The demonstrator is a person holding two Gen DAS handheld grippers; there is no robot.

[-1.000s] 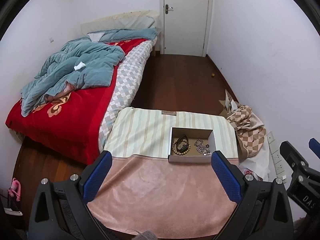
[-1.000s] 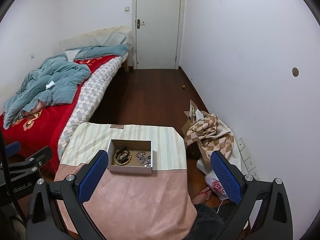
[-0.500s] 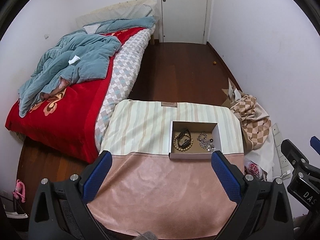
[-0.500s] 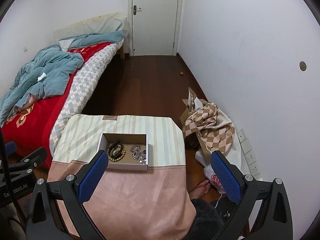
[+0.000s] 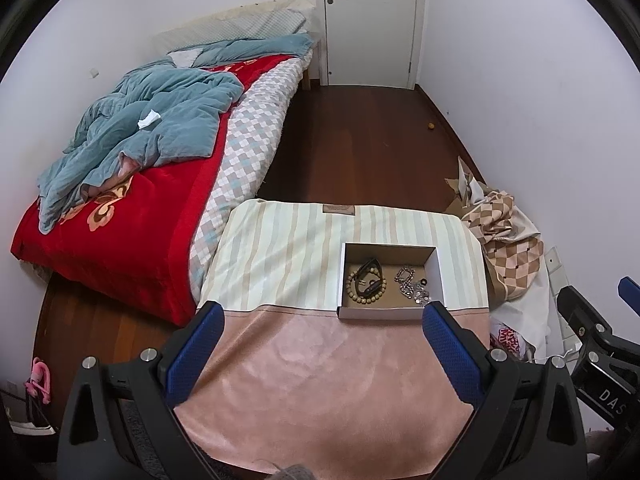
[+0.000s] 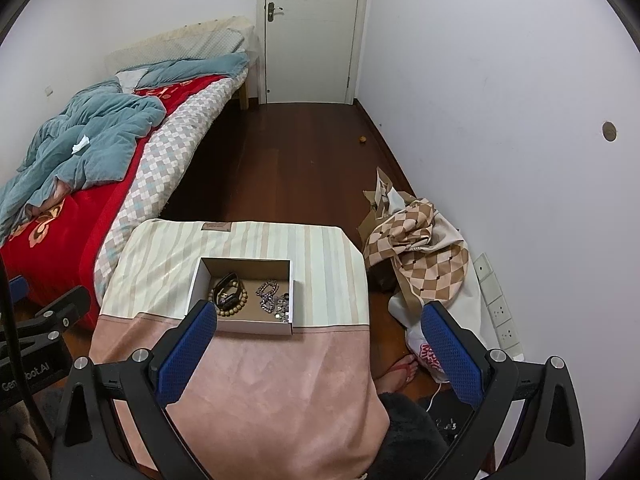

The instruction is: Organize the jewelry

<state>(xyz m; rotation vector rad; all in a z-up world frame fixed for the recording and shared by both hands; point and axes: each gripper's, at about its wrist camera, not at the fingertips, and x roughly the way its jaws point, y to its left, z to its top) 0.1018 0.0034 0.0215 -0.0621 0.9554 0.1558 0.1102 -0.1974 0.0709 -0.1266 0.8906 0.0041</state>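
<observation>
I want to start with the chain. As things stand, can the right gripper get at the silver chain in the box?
Probably yes. The right gripper is open and empty, and the box has no lid. The silver chain lies apart from the bead bracelet, with nothing over it.

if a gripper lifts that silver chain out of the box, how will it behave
The silver chain lies bunched in loose links, so it will probably hang limp. It touches small metal pieces and may drag some along. Thin links could slip from the pads.

A home bedroom: unmade bed [image 5: 132, 184], white door [image 5: 372, 20], wooden floor [image 5: 360, 152].
</observation>
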